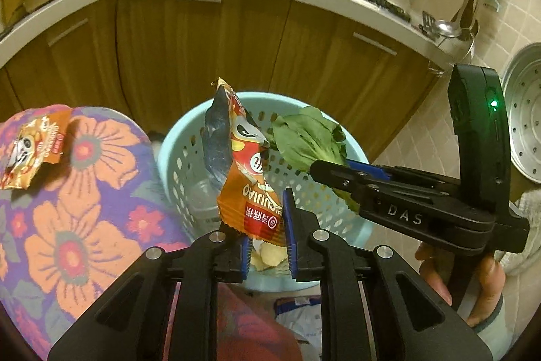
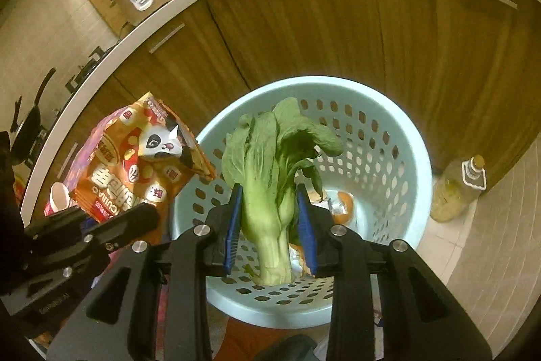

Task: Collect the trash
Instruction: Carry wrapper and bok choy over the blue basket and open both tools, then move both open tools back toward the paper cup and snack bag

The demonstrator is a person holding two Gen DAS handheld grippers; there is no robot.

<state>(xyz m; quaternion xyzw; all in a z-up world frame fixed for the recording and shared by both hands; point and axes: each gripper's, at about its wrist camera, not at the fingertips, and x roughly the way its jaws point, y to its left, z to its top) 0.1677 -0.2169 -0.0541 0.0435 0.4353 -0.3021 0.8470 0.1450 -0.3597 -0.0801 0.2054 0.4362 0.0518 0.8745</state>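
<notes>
My left gripper (image 1: 267, 219) is shut on an orange snack bag (image 1: 243, 171), held upright over the light blue perforated basket (image 1: 175, 158). My right gripper (image 2: 270, 219) is shut on a green bok choy (image 2: 274, 171), held over the same basket (image 2: 399, 158). The right gripper also shows in the left wrist view (image 1: 334, 175) with the bok choy (image 1: 304, 137). The left gripper shows at the lower left of the right wrist view (image 2: 135, 219) with the snack bag (image 2: 135, 164). Orange peel and other scraps (image 2: 343, 203) lie in the basket's bottom.
A second orange snack wrapper (image 1: 33, 148) lies on a flowered cloth (image 1: 88, 192) at the left. Wooden cabinets (image 1: 203, 49) stand behind the basket. An oil bottle (image 2: 456, 192) stands on the floor at the right. A white bag (image 1: 301, 313) lies below the basket.
</notes>
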